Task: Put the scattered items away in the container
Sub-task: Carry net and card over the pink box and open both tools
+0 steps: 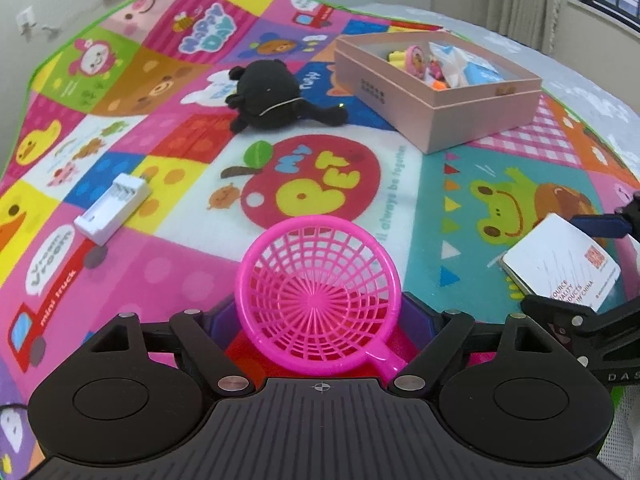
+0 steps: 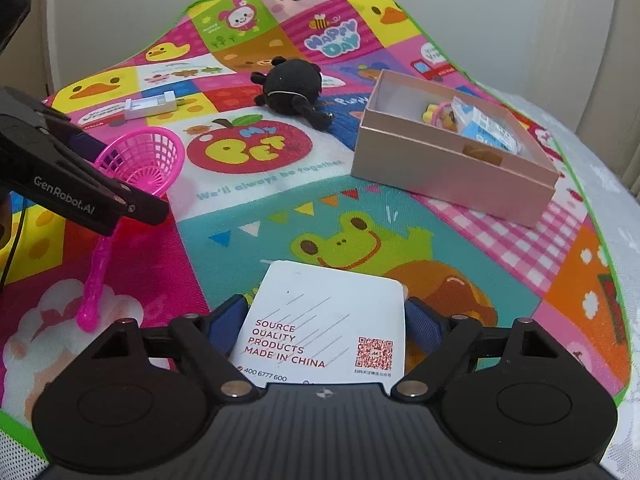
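Observation:
A pink plastic strainer (image 1: 320,280) sits tilted between the purple pads of my left gripper (image 1: 320,312), which press on its sides. The right wrist view shows that gripper (image 2: 116,176) clamped on the strainer (image 2: 148,156), whose handle hangs down to the mat. My right gripper (image 2: 326,320) is shut on a white printed card pack (image 2: 328,312), with a blue pad on each edge. That pack (image 1: 560,260) lies low at the right in the left wrist view. The open pink box (image 1: 480,120) (image 2: 440,172) stands at the back right and holds several small toys.
A black plush toy (image 1: 268,88) (image 2: 292,88) lies left of the box. A white battery charger (image 1: 114,208) (image 2: 150,106) rests at the left of the colourful play mat (image 1: 160,152). A pale quilted cover (image 2: 616,200) borders the mat on the right, and a wall stands behind it.

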Available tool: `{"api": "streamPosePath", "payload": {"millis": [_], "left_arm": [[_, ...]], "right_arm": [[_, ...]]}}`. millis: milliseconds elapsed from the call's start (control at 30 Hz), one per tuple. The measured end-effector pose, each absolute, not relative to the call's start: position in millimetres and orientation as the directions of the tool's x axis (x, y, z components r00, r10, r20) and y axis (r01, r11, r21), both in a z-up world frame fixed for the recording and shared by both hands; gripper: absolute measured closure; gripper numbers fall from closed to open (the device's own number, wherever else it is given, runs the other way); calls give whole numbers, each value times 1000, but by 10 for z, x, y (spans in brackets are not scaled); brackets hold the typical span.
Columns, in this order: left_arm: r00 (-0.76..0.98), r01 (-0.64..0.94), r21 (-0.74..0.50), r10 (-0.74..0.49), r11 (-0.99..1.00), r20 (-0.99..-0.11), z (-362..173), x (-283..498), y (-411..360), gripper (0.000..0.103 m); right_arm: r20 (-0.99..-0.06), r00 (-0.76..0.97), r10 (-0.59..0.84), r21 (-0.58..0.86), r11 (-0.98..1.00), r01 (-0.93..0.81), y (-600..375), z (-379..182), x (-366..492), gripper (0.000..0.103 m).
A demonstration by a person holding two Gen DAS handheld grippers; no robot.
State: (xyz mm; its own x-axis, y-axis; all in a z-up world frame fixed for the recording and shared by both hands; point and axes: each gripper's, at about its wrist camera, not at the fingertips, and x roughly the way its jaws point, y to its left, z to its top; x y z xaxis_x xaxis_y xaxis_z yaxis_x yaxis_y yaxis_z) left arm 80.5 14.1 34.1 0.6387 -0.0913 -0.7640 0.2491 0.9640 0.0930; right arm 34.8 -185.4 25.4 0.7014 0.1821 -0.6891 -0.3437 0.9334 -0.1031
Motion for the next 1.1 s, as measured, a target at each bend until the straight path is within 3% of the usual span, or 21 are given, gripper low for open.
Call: {"api": "streamPosePath", "payload": {"millis": [200, 367, 533, 733, 867, 933, 1000, 1100], "left_arm": [[658, 329, 63, -181, 942, -731, 572, 705, -2, 17], [655, 378, -73, -322, 923, -683, 973, 892, -202, 17], [669, 432, -86, -383, 898, -637, 1287, 1374, -523, 17], [691, 509, 64, -363, 858, -625, 1426, 2150, -951, 17], [678, 483, 41, -344, 875, -650, 1321, 2820, -1132, 16], [669, 502, 76, -331, 862, -665, 1199, 3029, -1240, 7], [657, 515, 97, -319, 852, -683, 1086, 3148, -1297, 7], [628, 490, 26, -333, 871, -703, 981, 3106, -1168, 6]], "right_arm": [[-704, 682, 198, -50, 944, -326, -2085, 477, 352, 19], [-669, 715, 201, 3, 964, -268, -2538, 1007, 335, 19], [-601, 779, 182, 77, 982, -170, -3017, 1545, 386, 19], [-560, 815, 147, 50, 988, -144, -3407, 1888, 510, 19], [-565, 814, 135, 44, 990, -133, -3617, 1926, 602, 19], [-577, 807, 128, 57, 992, -117, -3717, 1915, 655, 19], [-588, 800, 119, 62, 993, -103, -3797, 1894, 709, 19], [-601, 791, 113, 67, 994, -91, -3868, 1878, 791, 19]]}}
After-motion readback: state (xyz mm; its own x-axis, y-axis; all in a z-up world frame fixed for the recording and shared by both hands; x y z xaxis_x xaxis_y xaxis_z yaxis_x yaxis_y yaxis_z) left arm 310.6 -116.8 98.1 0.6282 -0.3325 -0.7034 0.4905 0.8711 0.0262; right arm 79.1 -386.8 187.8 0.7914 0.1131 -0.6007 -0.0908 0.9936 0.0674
